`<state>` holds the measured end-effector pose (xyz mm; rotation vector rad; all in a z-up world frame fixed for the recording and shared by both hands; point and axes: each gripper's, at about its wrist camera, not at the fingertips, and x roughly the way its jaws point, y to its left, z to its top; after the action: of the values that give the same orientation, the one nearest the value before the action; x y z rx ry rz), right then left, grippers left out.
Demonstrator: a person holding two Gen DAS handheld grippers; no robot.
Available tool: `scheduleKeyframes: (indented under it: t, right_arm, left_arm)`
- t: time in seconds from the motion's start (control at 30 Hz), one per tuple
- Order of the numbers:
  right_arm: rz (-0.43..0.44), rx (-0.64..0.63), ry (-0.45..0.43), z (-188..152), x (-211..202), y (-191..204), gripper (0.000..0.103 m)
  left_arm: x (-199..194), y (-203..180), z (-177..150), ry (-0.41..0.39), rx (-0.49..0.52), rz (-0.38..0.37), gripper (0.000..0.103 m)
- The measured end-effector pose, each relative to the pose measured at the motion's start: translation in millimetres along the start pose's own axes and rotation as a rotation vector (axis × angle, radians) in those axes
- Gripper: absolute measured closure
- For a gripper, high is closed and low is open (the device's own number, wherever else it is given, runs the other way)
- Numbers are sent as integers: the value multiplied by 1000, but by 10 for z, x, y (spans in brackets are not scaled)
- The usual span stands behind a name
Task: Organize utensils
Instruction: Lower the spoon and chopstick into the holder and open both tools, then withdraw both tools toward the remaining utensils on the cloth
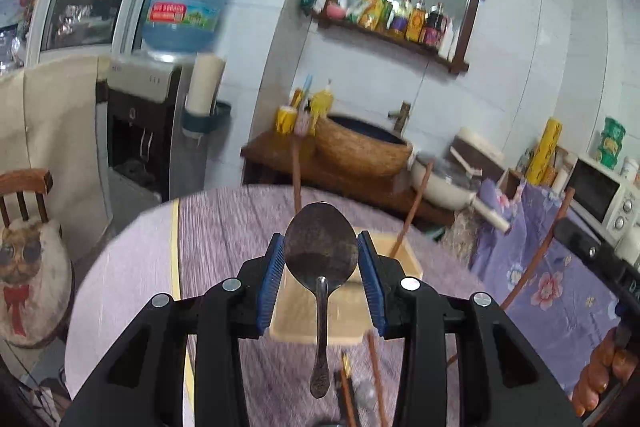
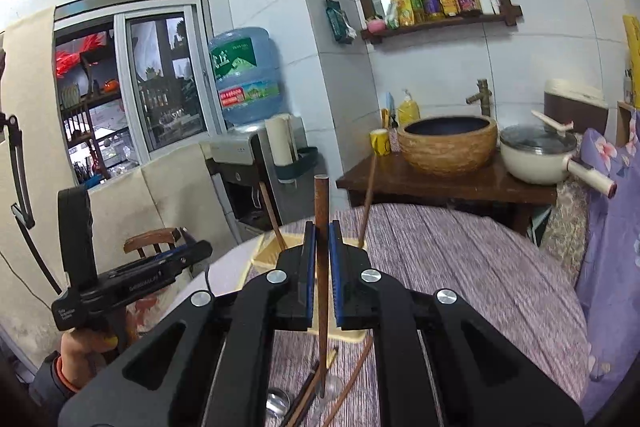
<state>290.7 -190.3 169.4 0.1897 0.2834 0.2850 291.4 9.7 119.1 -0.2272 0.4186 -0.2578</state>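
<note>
Fingers, left [image 1: 276, 269]: blue pads partly open, clamped on the bowl of a metal spoon [image 1: 320, 247] at centre frame, handle hanging down toward the lower edge. Left gripper [image 1: 320, 267] carries it clear above the table [image 1: 224, 227]. Fingers, right [image 2: 308, 267]: pads drawn in as far as they go, pinching one brown chopstick [image 2: 321, 251] that stands nearly upright through the middle of the frame, its top above the pads, its lower end below them. Right gripper [image 2: 321, 267] likewise off the table. Holder [image 1: 412, 259]: pale wooden box at centre, behind and below both loads; in the right view two sticks [image 2: 272, 215] already lean out of it, one at its left side, one at its right. Remaining stock: more chopsticks and a spoon or two on the cloth at lower centre of both views, partly hidden by my grippers, count uncertain. Step in hand, as I judge it: both pieces lifted, carry to the holder under way, neither yet over it. Next move calls for bringing each piece above the box opening, tipping the spoon handle-down, keeping the chopstick upright, lowering before I ease the pads, and clearing the leaning sticks so nothing is knocked out.
</note>
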Motion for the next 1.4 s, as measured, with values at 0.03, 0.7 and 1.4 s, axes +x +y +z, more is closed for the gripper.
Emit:
scheduleKeyframes:
  t: [0.03,0.7,1.4]
  right_arm:
    - [-1,-9,-23,114,6,30,95]
    - [-128,-74,-68,205,966,47,95]
    - [-122,9,30,-287,1110,-154,98]
  left_arm:
    - [19,-26,106,-21,2,3,66]
    - [814,-26,104,-85,-2,82,66]
    - [816,-47,-274,-11,89,110,45]
